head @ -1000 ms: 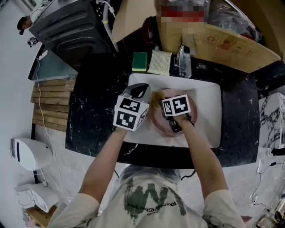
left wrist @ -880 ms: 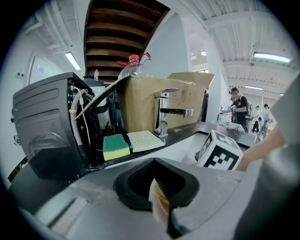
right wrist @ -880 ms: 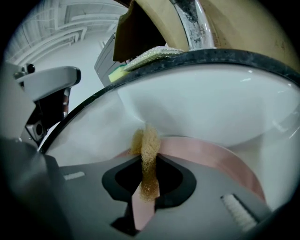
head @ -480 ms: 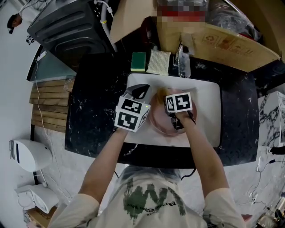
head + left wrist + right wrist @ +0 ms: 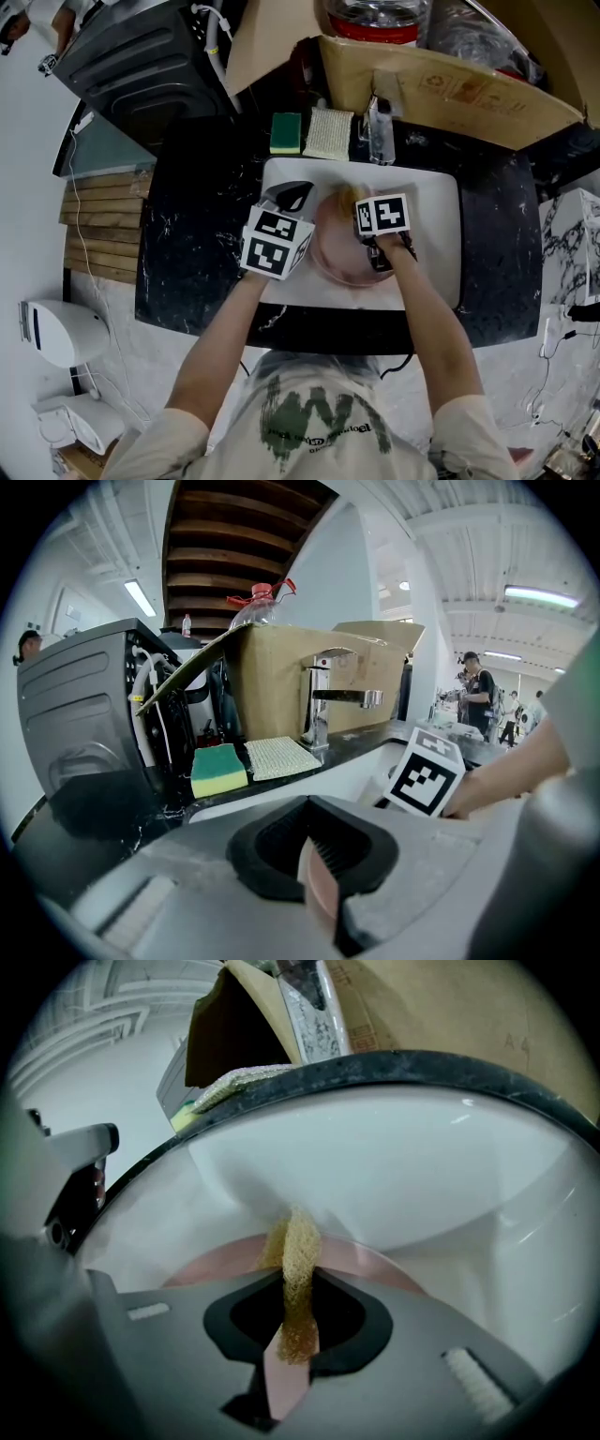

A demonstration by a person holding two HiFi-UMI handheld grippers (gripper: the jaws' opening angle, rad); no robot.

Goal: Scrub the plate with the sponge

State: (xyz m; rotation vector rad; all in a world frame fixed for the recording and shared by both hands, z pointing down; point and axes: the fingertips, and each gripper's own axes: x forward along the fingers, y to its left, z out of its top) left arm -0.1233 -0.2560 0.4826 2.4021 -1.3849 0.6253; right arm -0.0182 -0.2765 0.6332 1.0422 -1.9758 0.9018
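Apparently netted sponge (image 5: 298, 1269) on round plate (image 5: 380, 1266)

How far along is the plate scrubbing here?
Done: left gripper grips the pink plate by its rim, right gripper shut on the yellow mesh sponge. In hand: sponge at the plate, over the sink. Left: further scrubbing; cleanliness can't be judged.

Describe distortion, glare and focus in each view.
Head view: fisheye bows the black counter; light is even, with no hard shadows. Left gripper view: black vignette at the corners, ceiling light blown out, the close-up plate soft. Right gripper view: glare streaks on the white sink; sponge texture reads sharp.
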